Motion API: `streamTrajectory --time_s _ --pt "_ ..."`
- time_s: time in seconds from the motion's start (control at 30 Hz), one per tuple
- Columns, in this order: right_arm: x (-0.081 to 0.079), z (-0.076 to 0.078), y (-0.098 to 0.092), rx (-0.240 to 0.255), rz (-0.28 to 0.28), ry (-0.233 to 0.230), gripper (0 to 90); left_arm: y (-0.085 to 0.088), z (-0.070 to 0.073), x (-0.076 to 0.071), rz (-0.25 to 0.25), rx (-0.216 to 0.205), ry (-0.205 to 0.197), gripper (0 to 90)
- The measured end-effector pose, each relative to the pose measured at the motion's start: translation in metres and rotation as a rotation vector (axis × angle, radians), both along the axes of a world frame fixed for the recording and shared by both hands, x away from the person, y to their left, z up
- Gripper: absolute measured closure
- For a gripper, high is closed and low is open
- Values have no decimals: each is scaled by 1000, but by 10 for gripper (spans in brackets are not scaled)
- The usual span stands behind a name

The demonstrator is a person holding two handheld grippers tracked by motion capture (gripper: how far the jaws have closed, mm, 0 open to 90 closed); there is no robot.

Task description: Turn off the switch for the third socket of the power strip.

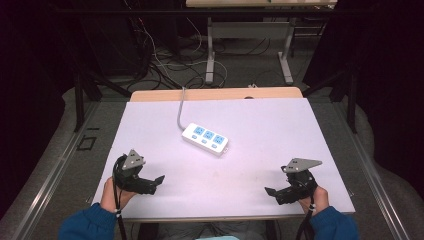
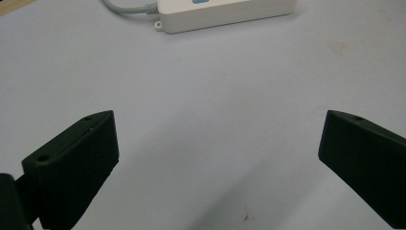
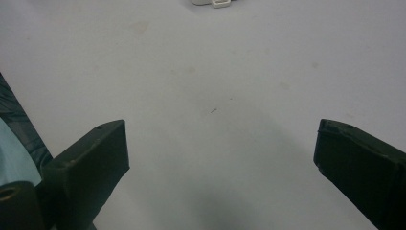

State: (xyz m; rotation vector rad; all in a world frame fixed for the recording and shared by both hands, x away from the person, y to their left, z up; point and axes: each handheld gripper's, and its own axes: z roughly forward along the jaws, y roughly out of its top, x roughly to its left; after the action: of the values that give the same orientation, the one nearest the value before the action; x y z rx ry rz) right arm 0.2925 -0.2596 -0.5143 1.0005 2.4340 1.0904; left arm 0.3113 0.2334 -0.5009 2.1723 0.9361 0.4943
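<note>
A pale lilac sheet (image 1: 280,150) covers most of the tabletop in the middle of the frame, with a strip of the bare wooden table (image 1: 150,95) showing along its far edge. In the upper centre, a tangle of black and white cables (image 1: 160,65) lies on the grey floor (image 1: 250,70), just beside the white metal legs (image 1: 210,55) of a second desk. A black square outline (image 1: 86,143) marks the floor at the left, near a metal rail (image 1: 45,185) running toward the lower left corner. Dark curtains (image 1: 390,75) close off both sides
</note>
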Motion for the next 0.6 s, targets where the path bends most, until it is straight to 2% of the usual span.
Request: streamTrajectory --time_s 0.23,0.37,0.6 --pt "0 0 0 4 -1 -4 42 7 -1 -8 11 -13 -13 5" --pt "0 0 0 0 -1 -1 42 11 0 -13 0 -4 -16 5" --pt "0 -1 0 1 -1 -13 42 15 -3 -20 11 -8 -23 5"
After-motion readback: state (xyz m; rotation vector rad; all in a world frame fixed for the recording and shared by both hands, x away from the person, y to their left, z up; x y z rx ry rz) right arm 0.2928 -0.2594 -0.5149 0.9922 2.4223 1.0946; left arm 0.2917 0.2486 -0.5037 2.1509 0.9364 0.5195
